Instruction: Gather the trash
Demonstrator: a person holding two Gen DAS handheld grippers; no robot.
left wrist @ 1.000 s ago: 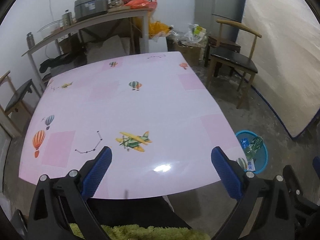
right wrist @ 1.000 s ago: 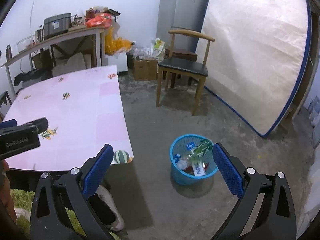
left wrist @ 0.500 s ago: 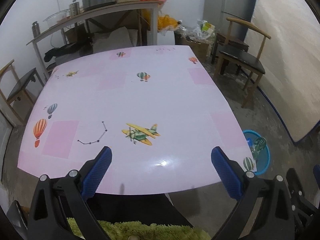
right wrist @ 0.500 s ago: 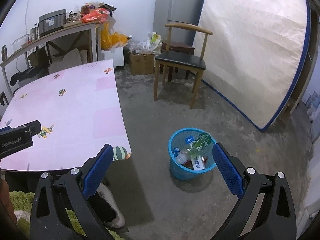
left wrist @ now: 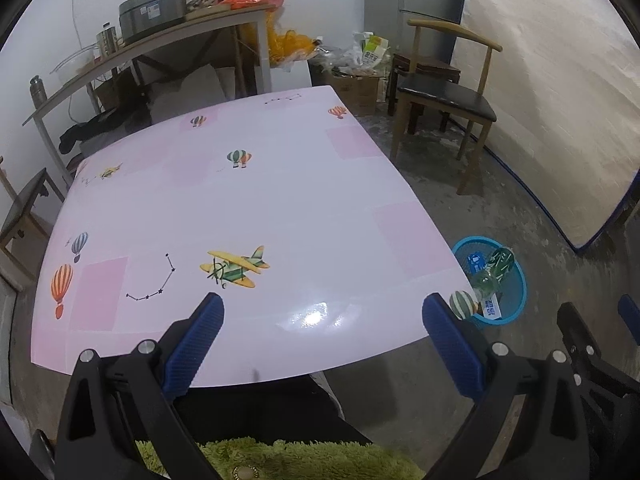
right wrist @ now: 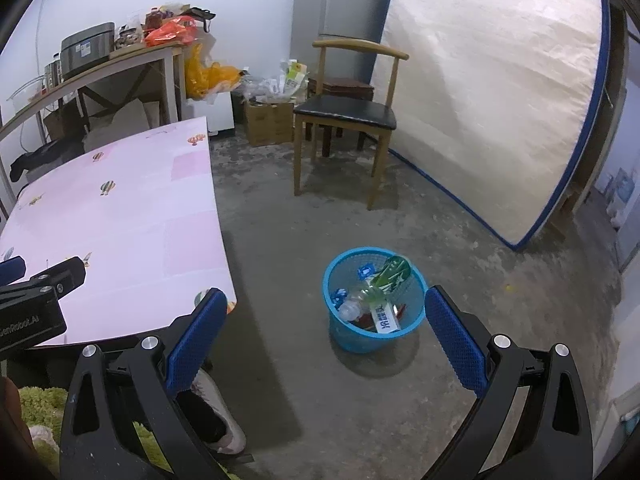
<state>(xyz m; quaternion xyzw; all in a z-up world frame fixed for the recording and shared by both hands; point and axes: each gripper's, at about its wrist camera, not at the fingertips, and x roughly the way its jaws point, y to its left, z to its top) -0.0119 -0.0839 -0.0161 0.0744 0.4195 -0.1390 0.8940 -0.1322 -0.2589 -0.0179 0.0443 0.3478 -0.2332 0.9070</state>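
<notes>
A blue mesh trash basket (right wrist: pixel 344 334) stands on the concrete floor right of the table, holding plastic bottles (right wrist: pixel 390 274) and wrappers. It also shows in the left wrist view (left wrist: pixel 516 300). My left gripper (left wrist: pixel 322 342) is open and empty above the near edge of the pink table (left wrist: pixel 240 200). My right gripper (right wrist: pixel 322 338) is open and empty, held above the floor just in front of the basket. No loose trash shows on the table.
A wooden chair (right wrist: pixel 346 114) stands beyond the basket. A mattress (right wrist: pixel 492 92) leans on the right wall. A cluttered side table (left wrist: pixel 152 44) and cardboard boxes (right wrist: pixel 268 120) stand at the back. My shoe (right wrist: pixel 224 428) is under the table's corner.
Both views have shifted slightly, drawing back a little from the table and basket. Both grippers stay open and empty.
</notes>
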